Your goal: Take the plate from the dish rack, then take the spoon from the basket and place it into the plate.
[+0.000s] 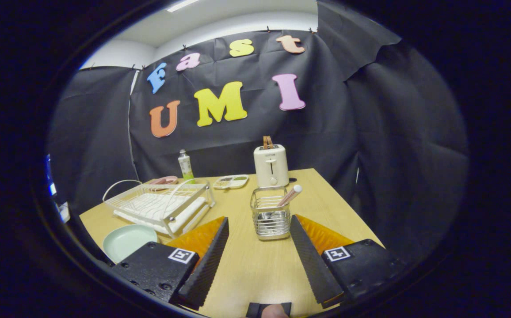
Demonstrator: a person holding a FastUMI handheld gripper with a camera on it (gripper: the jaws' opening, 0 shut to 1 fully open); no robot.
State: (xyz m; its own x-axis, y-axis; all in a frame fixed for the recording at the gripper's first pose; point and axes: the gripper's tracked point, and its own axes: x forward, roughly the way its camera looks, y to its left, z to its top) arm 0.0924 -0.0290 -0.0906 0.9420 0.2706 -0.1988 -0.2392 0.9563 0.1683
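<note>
The gripper (259,251) had its fingers spread wide, with nothing between them but bare table (255,269); neither finger touched anything. Just ahead of the fingertips, a little toward the right finger, stood the wire basket (270,213); the spoon (287,197) leaned in it, its pale handle end sticking up and out over the rim toward the right and away from the gripper, its bowl end down inside the wires and hard to make out. The spoon's long axis therefore ran on a slant, low near the basket's middle and high at its far right corner; a grasp, I judged, would have to come from above onto that raised handle, since the basket's walls screened the lower part.

The plate (126,240), pale green, lay flat on the table beside the left finger, in front of the dish rack (160,205) and apart from it; so the first half of the task looked done, and the rack itself appeared to hold no plate. The plate sat well to the left of the basket, with the left finger between the two; the carry, once the spoon was lifted, would have to swing leftward across the table.

Farther back stood a toaster (271,165), a small bottle (185,165) and a divided tray (231,181), all beyond the basket and clear of the likely path.
</note>
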